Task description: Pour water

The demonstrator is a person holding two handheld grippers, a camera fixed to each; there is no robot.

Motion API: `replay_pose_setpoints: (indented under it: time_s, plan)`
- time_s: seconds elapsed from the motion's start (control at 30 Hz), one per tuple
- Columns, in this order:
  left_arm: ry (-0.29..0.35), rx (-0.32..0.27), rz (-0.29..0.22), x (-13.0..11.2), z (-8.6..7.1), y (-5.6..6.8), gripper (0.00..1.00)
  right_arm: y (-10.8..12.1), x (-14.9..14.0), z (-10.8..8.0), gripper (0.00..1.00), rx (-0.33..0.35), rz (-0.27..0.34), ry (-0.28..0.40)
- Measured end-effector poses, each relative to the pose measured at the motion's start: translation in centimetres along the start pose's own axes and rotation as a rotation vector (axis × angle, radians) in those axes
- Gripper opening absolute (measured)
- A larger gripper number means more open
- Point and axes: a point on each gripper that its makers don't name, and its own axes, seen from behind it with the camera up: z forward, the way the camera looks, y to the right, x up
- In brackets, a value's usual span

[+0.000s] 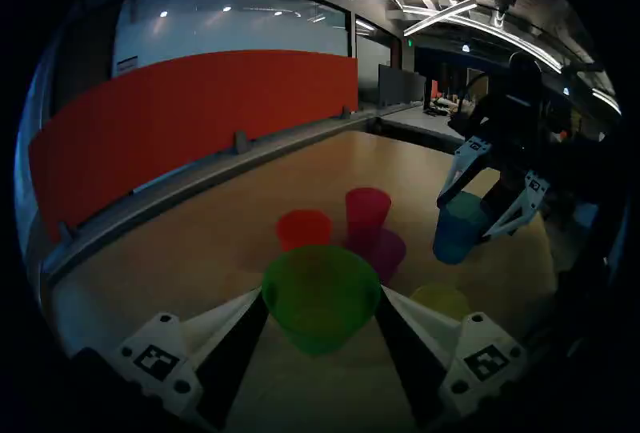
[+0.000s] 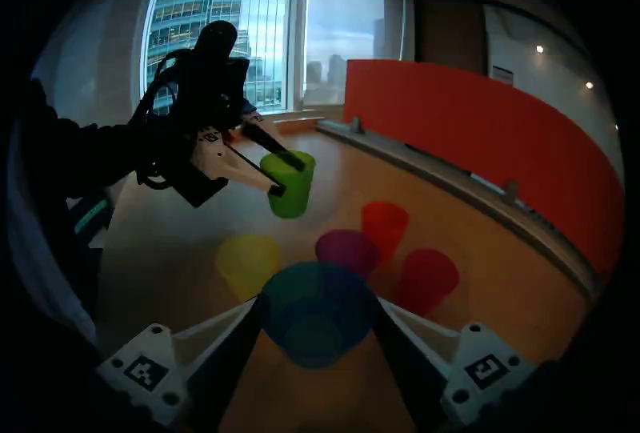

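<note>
My left gripper (image 1: 320, 295) is shut on a translucent green cup (image 1: 322, 317), held upright above the wooden table (image 1: 240, 233). My right gripper (image 2: 316, 305) is shut on a blue cup (image 2: 314, 337), also upright. In the left gripper view the right gripper (image 1: 466, 217) holds the blue cup (image 1: 458, 233) off to the right. In the right gripper view the left gripper (image 2: 288, 175) carries the green cup (image 2: 290, 193) at the upper left. The two cups are apart. Whether either holds water I cannot tell.
Several cups stand on the table between the grippers: orange-red (image 1: 304, 229), crimson (image 1: 368, 207), purple (image 1: 390, 253) and yellow (image 1: 440, 298). A red partition (image 1: 192, 121) runs along the table's far edge. A person's dark sleeve (image 2: 80, 153) reaches in behind the left gripper.
</note>
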Motion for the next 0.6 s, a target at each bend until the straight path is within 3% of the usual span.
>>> replay_pose_setpoints:
  time_s: [0.3, 0.6]
  plan:
    - [0.099, 0.037, -0.006, 3.3, -2.3, -0.3, 0.88, 0.5, 3.4, -1.2, 0.94, -0.035, 0.000, 0.094]
    - [0.174, 0.045, -0.019, 5.4, -3.8, 0.3, 0.88, 0.8, 6.4, -2.0, 0.94, -0.067, -0.002, 0.183]
